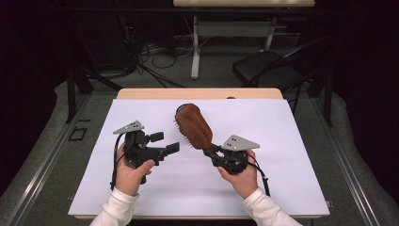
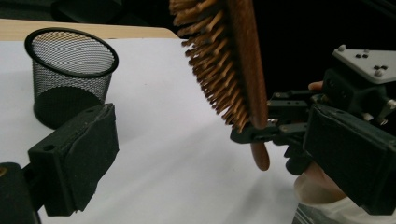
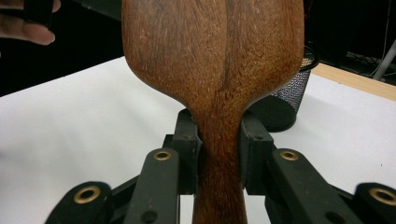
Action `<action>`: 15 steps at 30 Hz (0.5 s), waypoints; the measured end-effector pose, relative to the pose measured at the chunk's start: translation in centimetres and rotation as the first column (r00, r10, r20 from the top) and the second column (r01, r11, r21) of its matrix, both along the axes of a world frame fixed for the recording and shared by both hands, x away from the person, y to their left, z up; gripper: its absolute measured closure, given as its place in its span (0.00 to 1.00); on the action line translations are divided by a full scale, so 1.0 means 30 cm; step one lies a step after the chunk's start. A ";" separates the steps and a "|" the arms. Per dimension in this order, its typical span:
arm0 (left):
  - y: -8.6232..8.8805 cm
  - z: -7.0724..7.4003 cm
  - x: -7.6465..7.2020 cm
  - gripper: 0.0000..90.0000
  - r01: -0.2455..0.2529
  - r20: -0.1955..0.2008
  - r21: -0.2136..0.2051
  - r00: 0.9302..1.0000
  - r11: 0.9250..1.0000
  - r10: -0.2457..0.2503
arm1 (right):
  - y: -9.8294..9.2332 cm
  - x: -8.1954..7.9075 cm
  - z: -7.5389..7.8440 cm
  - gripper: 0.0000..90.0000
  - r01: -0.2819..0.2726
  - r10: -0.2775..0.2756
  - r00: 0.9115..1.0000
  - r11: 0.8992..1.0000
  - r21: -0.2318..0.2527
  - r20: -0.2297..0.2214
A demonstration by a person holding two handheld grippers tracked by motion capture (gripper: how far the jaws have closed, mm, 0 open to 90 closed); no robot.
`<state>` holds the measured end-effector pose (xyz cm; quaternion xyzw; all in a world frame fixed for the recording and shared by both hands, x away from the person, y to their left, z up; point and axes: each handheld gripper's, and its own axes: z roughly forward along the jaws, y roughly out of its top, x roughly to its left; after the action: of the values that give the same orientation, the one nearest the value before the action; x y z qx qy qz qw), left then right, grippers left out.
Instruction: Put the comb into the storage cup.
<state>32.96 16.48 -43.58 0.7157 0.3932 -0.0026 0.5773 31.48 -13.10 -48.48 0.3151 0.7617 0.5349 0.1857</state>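
1. Your wooden hairbrush (image 1: 193, 125) is stiff and light, raised above the white sheet (image 1: 282, 141); take hold at its narrow neck.
2. Your right gripper (image 3: 218, 154) clamps that handle.
3. Your left gripper (image 1: 165, 142) stands apart, empty, near the mesh cup (image 2: 70, 70).

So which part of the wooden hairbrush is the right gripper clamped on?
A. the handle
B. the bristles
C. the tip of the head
A: the right gripper has its pads pressed on both sides of the hairbrush handle, just below the head.

Dark room, grey carpet floor (image 1: 42, 155), black chair (image 1: 268, 69), tangled cables (image 1: 160, 56)
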 end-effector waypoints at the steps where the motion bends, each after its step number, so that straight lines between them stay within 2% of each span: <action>1: -0.002 0.004 0.004 0.04 0.005 -0.004 -0.005 1.000 1.000 -0.005 | 0.001 0.000 -0.001 0.80 -0.001 0.001 1.000 1.000 -0.001 0.003; 15: -0.048 0.038 0.050 0.06 0.013 -0.040 0.001 0.999 1.000 -0.013 | 0.005 -0.004 -0.003 0.80 -0.001 0.001 1.000 1.000 -0.002 0.013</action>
<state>34.47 15.04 -42.43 0.7185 0.4000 -0.0206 0.5686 31.36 -12.94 -48.58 0.3111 0.7612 0.5362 0.1906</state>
